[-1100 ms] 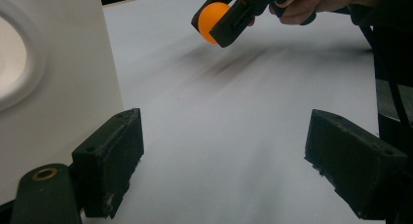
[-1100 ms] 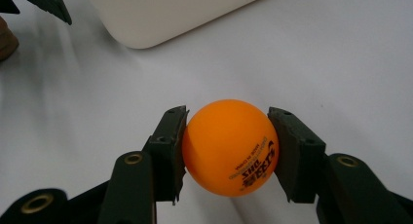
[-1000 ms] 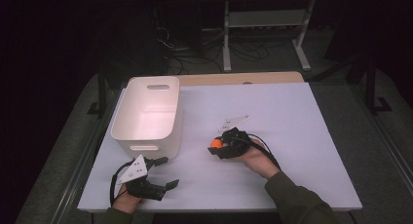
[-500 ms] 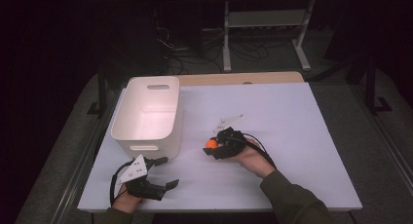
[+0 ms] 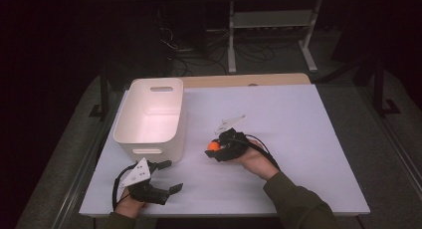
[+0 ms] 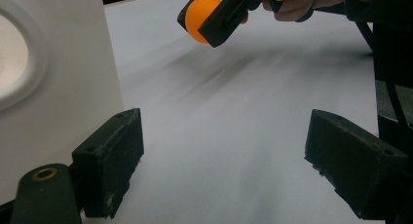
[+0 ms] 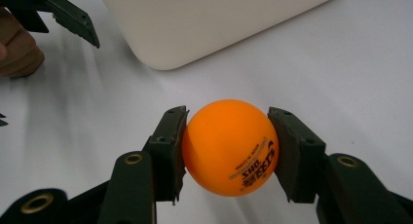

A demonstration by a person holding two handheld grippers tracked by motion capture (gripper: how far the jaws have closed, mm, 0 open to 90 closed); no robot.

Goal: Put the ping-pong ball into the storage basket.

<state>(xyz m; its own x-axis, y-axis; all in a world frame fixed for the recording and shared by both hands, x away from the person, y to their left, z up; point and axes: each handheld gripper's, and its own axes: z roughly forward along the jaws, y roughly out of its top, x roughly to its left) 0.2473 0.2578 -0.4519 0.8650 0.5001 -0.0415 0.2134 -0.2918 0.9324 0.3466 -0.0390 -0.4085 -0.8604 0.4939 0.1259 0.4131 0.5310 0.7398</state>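
Between the pads of your right tongs (image 7: pixel 226 151) sits the orange ball (image 7: pixel 228 146), pinched at its two sides and carried above the white tabletop (image 5: pixel 308 139), just to the right of the white bin (image 5: pixel 152 117). So the pick-up looks done: the ball is off the surface and firmly held, as the left gripper view confirms, where you can see it (image 6: pixel 200 17) hanging in those jaws over the sheet. What seems left, judging from the way the ball heads toward the bin, is to bring it over the rim and let go; the bin's inside looks empty from above, so nothing has landed there yet.

Your left tongs (image 5: pixel 166 176) rest near the front edge of the tabletop, just in front of the bin, with the jaws spread wide and nothing between them.

The ball itself is a smooth, matte orange table-tennis ball with small black printed lettering on its lower face, upside down in the right gripper view. It is round and unmarked by dents, and the pads meet it near its widest part, so the hold looks well centred rather than near the edge.
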